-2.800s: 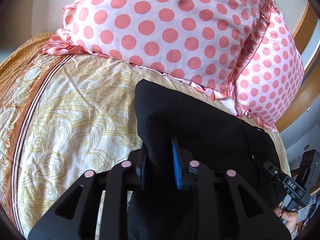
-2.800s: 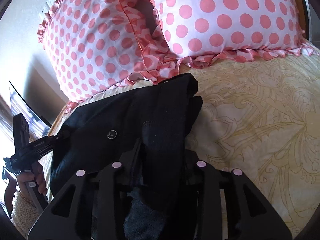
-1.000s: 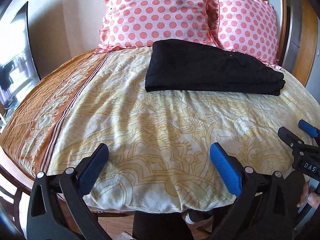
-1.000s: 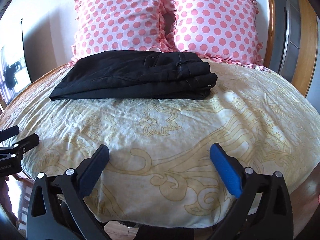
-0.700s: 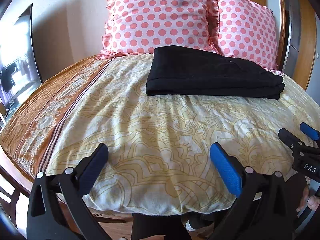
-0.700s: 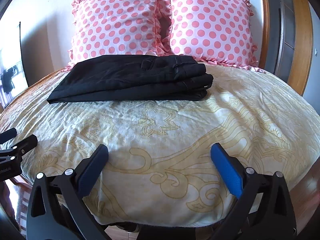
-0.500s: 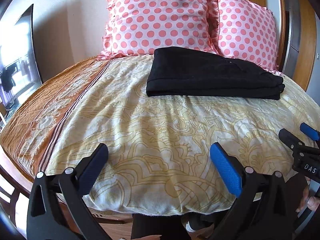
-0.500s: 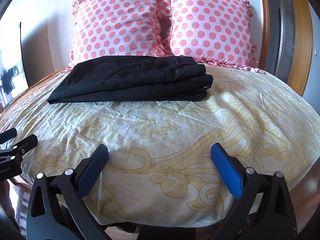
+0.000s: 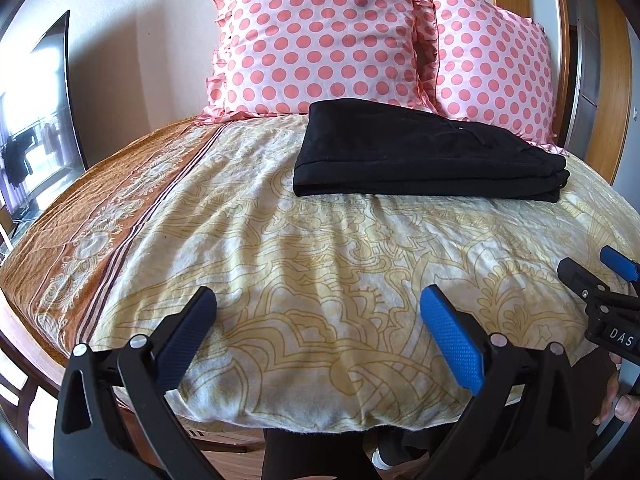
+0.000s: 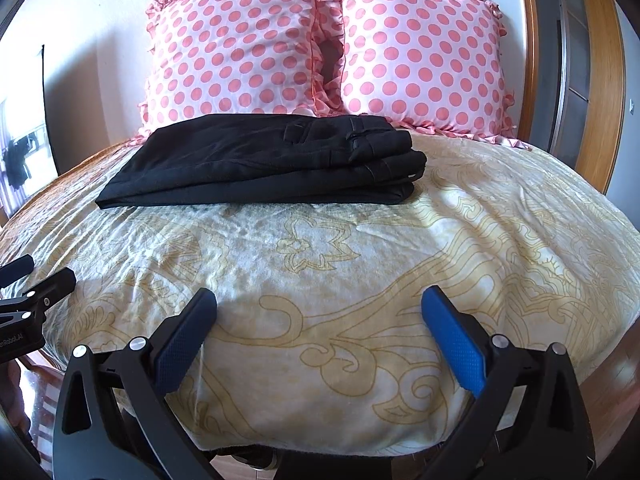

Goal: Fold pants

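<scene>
Black pants [image 9: 424, 156] [image 10: 272, 160] lie folded in a flat stack at the far end of the bed, just in front of the pillows. My left gripper [image 9: 318, 312] is open at the near edge of the bed, well short of the pants, with nothing between its blue pads. My right gripper [image 10: 320, 312] is open too, at the same near edge, empty. Each gripper shows at the side of the other's view: the right one [image 9: 600, 280] and the left one [image 10: 28, 276].
Two pink polka-dot pillows [image 9: 320, 36] [image 10: 416, 48] lean on the wall behind the pants. The cream patterned bedspread [image 10: 360, 248] has an orange border strip [image 9: 100, 208] on the left. A wooden door frame [image 10: 608, 80] stands at right. A hand [image 9: 616, 396] shows at lower right.
Both grippers let go of the pants, opened and pulled back to the near edge of the bed. In the last second the views barely shift.
</scene>
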`<act>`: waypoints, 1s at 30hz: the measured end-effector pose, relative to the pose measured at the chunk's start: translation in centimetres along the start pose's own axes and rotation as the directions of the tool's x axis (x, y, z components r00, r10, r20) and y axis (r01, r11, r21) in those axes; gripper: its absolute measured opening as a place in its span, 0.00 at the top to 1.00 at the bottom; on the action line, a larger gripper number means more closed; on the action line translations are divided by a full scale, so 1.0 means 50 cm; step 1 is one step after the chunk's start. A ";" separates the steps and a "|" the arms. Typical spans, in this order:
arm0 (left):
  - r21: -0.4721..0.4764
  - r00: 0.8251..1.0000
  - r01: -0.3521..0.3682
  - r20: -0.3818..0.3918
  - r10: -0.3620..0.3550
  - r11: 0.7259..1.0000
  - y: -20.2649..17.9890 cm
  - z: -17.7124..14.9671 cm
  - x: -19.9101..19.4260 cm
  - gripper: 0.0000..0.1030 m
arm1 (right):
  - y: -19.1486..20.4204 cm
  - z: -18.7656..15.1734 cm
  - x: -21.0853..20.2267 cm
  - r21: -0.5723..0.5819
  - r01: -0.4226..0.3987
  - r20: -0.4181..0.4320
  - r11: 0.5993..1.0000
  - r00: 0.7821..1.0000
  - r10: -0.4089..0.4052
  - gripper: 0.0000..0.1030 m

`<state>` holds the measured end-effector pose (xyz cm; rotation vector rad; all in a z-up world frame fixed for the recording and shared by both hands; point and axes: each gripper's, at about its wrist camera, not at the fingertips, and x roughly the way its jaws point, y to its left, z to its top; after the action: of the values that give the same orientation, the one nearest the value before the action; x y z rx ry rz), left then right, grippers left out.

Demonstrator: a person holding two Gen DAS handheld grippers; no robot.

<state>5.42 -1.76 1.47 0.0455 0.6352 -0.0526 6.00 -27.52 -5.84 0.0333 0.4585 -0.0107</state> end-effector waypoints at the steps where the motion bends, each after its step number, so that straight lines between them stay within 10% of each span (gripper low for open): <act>1: 0.000 1.000 0.000 0.001 0.000 1.000 0.001 0.000 0.000 0.02 | 0.000 0.000 0.000 0.000 0.000 0.000 1.000 1.000 0.000 0.01; 30: -0.004 1.000 -0.004 0.009 0.004 1.000 0.000 -0.004 -0.002 0.02 | 0.001 -0.001 0.000 0.001 0.002 0.003 1.000 1.000 -0.002 0.01</act>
<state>5.23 -1.75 1.38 0.0427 0.6257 -0.0480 5.98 -27.45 -5.88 0.0338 0.4553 -0.0135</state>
